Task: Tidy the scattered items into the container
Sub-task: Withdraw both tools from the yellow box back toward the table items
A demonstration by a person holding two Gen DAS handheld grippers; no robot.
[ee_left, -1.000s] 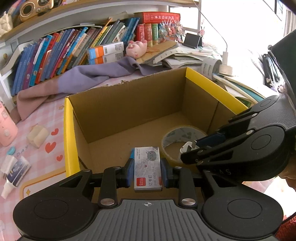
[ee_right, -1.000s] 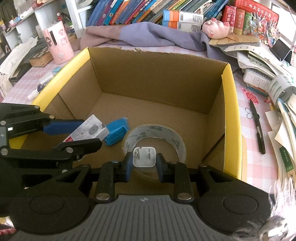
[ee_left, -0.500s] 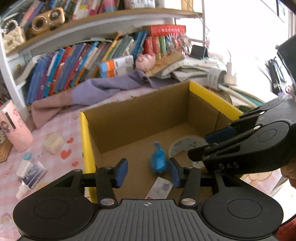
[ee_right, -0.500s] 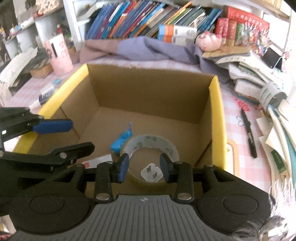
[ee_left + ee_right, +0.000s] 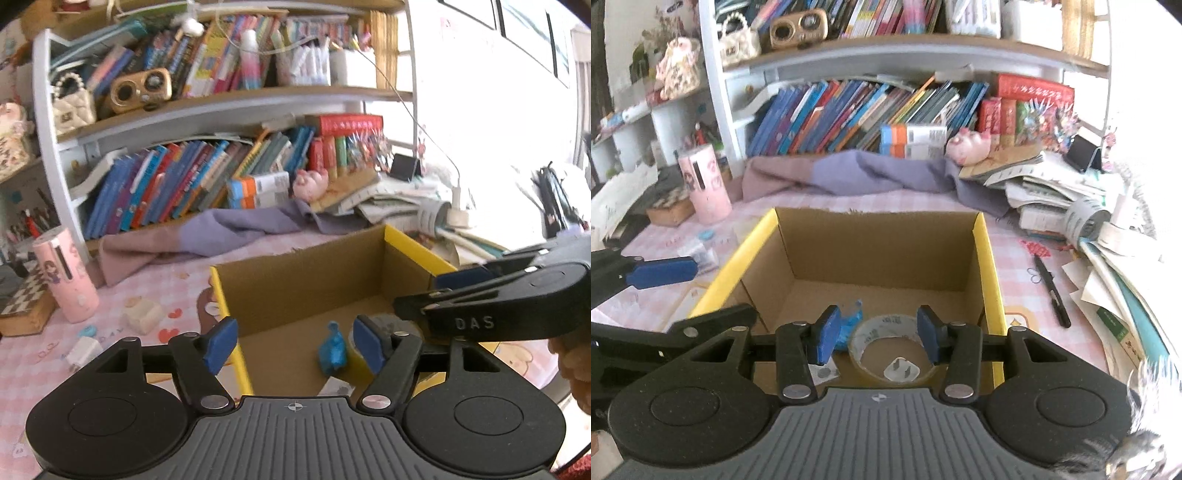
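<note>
Fingers of both grippers have just been opening and hold nothing: the left gripper [image 5: 293, 345] and right gripper [image 5: 877, 334] hang released above the cardboard box [image 5: 986, 266], where the staple box [image 5: 823, 371], blue wrapper [image 5: 849, 319], tape roll [image 5: 871, 332] and white plug [image 5: 901, 369] lie. Outward to the left, well apart on the pink tablecloth, a white adapter [image 5: 85, 350] and cream eraser-like block [image 5: 142, 317] wait, nearer the left hand; right of the box lies a black pen [image 5: 1051, 291], pointing away, nearer the right.

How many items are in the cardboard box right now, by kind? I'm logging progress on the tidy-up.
Inside the cardboard box:
Tape roll: 1
White plug adapter: 1
Blue crumpled item: 1
Small printed box: 1
Total: 4
</note>
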